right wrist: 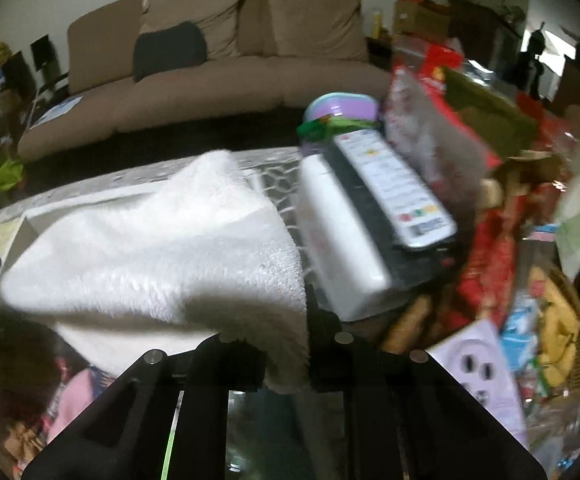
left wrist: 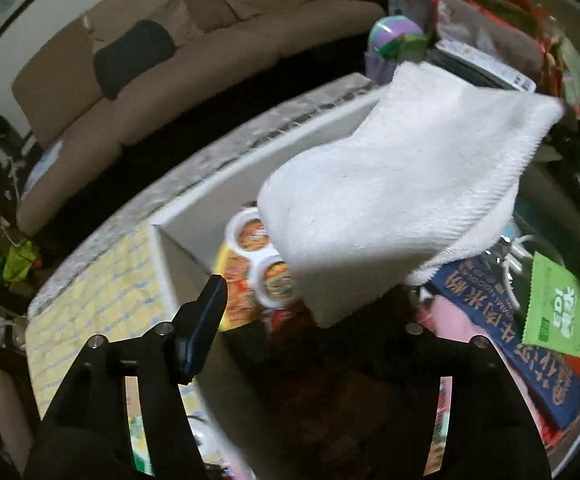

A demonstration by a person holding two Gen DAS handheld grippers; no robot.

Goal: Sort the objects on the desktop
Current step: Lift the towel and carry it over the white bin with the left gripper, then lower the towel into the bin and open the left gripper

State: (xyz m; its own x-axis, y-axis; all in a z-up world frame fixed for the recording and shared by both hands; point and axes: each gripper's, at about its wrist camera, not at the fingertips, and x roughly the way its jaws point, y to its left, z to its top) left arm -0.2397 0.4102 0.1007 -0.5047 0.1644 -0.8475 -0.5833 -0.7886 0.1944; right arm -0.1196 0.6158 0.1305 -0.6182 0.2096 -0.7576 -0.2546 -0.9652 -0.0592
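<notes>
- The right gripper (right wrist: 286, 354) sits nearest in its own view, pressed together on one corner of the white towel (right wrist: 162, 256); the cloth rises from the pinch toward 10 o'clock and hangs in the air, off the desk.
- In the left wrist view the left gripper (left wrist: 309, 312) is spread wide: one finger (left wrist: 206, 316) shows at 8 o'clock, the other is lost in dark shadow under the towel (left wrist: 401, 200), so nothing lies between them that I can make out.
- Below the towel stands a white box (left wrist: 194, 216) with its near corner at 9 o'clock of the cloth; its walls are bare on the inside and its top is open.
- Inside the box lie two round cups (left wrist: 266, 256) with orange printed lids, touching each other, atop a yellow packet (left wrist: 236, 292).
- At 4 o'clock of the towel a blue book (left wrist: 509, 340) with gold lettering lies flat, one green sachet (left wrist: 555, 308) resting on it.
- To the right (motion blur softens it all) one remote control (right wrist: 393, 188) lies on a white box (right wrist: 337, 232), with a purple container (right wrist: 341, 106) behind at 12 o'clock and red snack bags (right wrist: 441, 120) crowding the 2 o'clock side.
- The desk (left wrist: 90, 300) edge runs behind the box, bare along its yellow patterned strip at 9 o'clock.
- Farthest off, across dark open floor, one tan sofa (right wrist: 210, 64) carries one dark cushion (right wrist: 170, 50).
</notes>
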